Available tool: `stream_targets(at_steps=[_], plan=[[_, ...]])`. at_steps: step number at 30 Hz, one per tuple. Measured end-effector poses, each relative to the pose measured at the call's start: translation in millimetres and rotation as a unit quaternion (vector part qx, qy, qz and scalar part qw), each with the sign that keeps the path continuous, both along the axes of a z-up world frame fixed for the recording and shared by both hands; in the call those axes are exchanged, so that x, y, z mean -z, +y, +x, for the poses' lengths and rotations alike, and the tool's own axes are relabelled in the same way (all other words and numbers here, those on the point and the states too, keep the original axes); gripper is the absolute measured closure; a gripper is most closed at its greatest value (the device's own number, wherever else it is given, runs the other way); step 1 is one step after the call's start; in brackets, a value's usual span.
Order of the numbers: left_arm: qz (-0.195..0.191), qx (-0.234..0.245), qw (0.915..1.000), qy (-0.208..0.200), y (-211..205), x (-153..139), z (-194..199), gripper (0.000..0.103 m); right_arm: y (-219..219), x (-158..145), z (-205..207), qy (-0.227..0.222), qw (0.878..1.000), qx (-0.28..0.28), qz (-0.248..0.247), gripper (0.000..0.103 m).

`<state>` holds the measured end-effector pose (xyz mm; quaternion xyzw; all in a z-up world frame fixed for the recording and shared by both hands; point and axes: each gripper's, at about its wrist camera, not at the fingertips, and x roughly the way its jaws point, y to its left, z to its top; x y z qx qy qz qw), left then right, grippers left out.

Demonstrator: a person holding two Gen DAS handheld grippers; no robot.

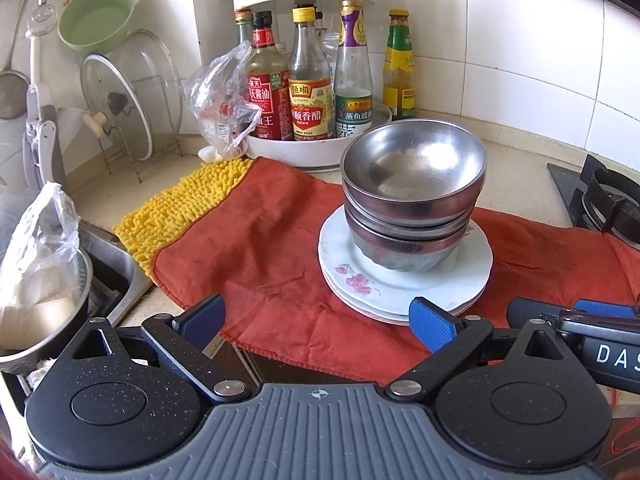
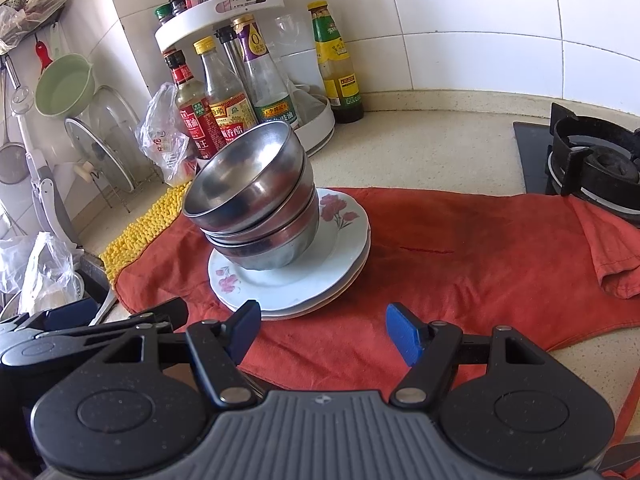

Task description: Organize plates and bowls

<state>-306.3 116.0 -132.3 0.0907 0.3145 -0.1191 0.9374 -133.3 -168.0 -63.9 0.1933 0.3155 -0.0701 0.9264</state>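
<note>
Your left gripper (image 1: 320,322) wide open, empty. Your right gripper (image 2: 322,330) wide open, empty. Steel bowls (image 1: 414,196) nested on stacked plates (image 1: 404,286), red cloth (image 1: 264,236) beneath.

Steel bowls (image 2: 256,196) stacked on floral plates (image 2: 332,256), red cloth (image 2: 460,264), right gripper (image 2: 322,332) spread empty

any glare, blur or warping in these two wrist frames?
Left wrist: sharp, daylight-lit; soft sheen inside the top steel bowl, wall tiles bow toward the edges, corners vignetted. Right wrist: also sharp; glare streak on the bowl stack, which appears to lean left, stove burner stretched at the rim.
</note>
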Motion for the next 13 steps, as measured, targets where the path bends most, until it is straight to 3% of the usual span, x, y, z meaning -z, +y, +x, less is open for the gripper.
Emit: stream_targets(at_steps=[8, 13], plan=[[-0.007, -0.002, 1.0, 0.006, 2.4, 1.2, 2.2, 0.002, -0.1, 0.7, 0.1, -0.002, 1.0, -0.001, 0.002, 0.033], [-0.004, 0.01, 0.9997, -0.022, 3.0, -0.7, -0.6, 0.002, -1.3, -0.6, -0.1, -0.006, 1.0, -0.004, 0.009, 0.033]])
